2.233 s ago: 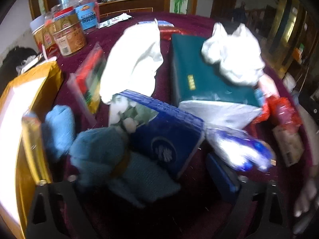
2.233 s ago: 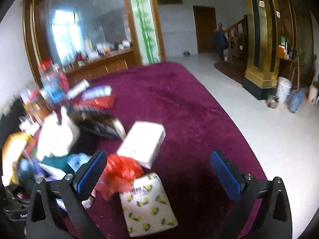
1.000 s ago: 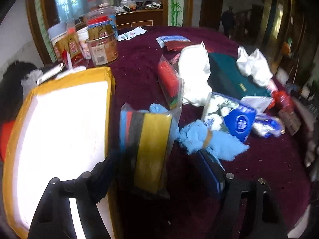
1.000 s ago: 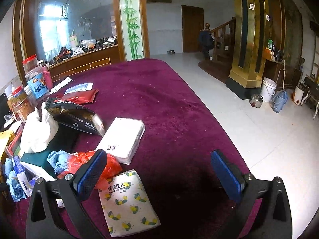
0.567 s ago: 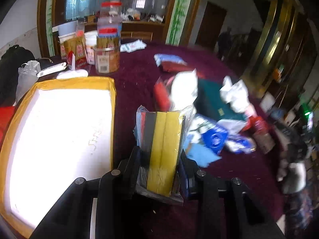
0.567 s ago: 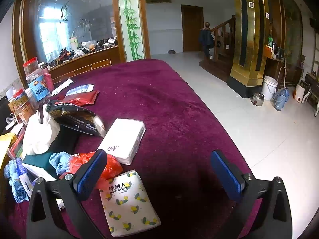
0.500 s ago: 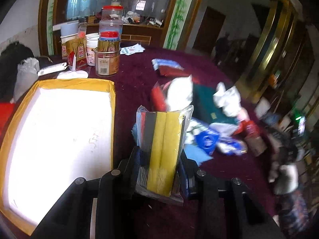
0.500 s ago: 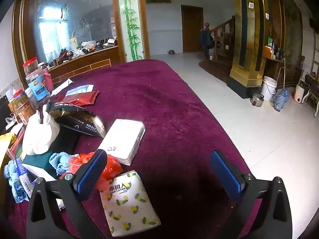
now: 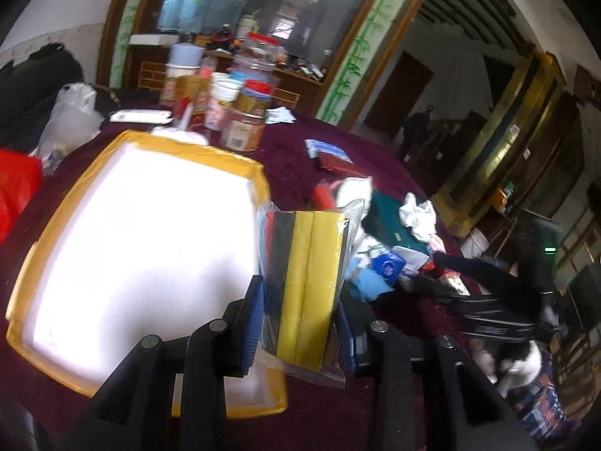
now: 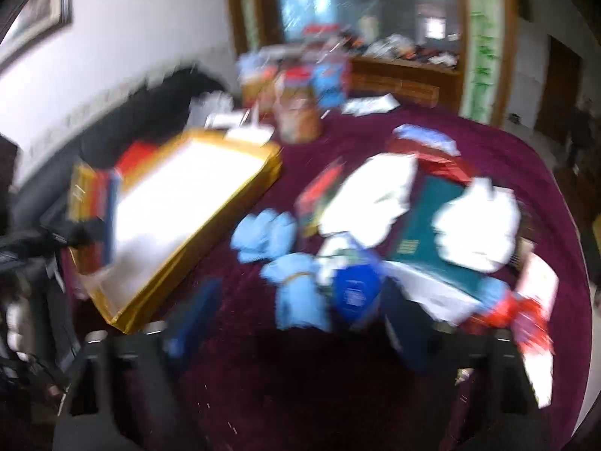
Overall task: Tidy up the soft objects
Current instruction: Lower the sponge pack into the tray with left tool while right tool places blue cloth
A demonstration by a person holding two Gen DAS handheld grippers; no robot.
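Left wrist view: the left tool was clamped on a sponge pack, held upright above the near right edge of the tray. The tray's white floor lay bare. Right of the pack, blue cloths and packets crowded the maroon desk. Jars stood past the tray's far edge.

Right wrist view, blurred: the right tool stood apart, its jaws just closing, nothing gripped; a cloth bundle lay between the fingers. The tray sat left, with a strip of bare desk between its edge and the cloths.
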